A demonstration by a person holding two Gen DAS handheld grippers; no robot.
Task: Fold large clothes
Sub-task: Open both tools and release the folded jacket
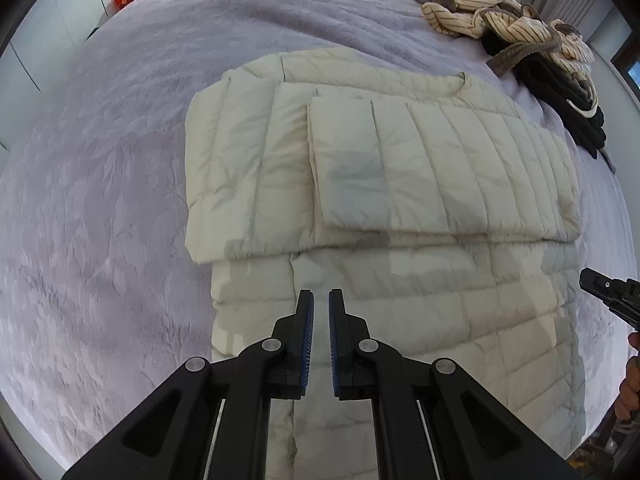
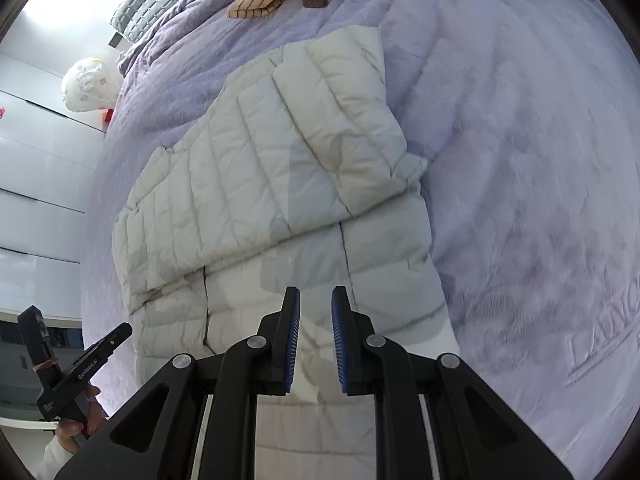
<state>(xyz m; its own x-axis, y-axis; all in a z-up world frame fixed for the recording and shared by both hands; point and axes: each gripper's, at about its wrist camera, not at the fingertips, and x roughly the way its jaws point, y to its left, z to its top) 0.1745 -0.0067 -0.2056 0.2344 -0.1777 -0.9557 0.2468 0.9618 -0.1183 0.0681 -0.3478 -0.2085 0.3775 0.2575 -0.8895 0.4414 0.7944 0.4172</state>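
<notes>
A cream quilted puffer jacket (image 1: 400,168) lies flat on the bed, its sleeves folded in across the chest. The lower body of the jacket (image 2: 260,168) stretches toward both cameras. My left gripper (image 1: 321,298) hovers over the jacket's lower half with its jaws shut and nothing in them. The right gripper (image 2: 316,296) hangs above the hem on the other side, its jaws a narrow gap apart and empty. Each gripper shows at the edge of the other's view: the right gripper (image 1: 590,278) and the left gripper (image 2: 120,332), the latter held by a hand (image 2: 76,420).
A lilac plush blanket (image 1: 100,200) covers the bed. A heap of striped and black clothes (image 1: 512,28) lies at the far corner beyond the jacket's collar. A grey pillow (image 2: 148,4) and a white stuffed bag (image 2: 88,84) sit past the bed's edge, near white cabinets.
</notes>
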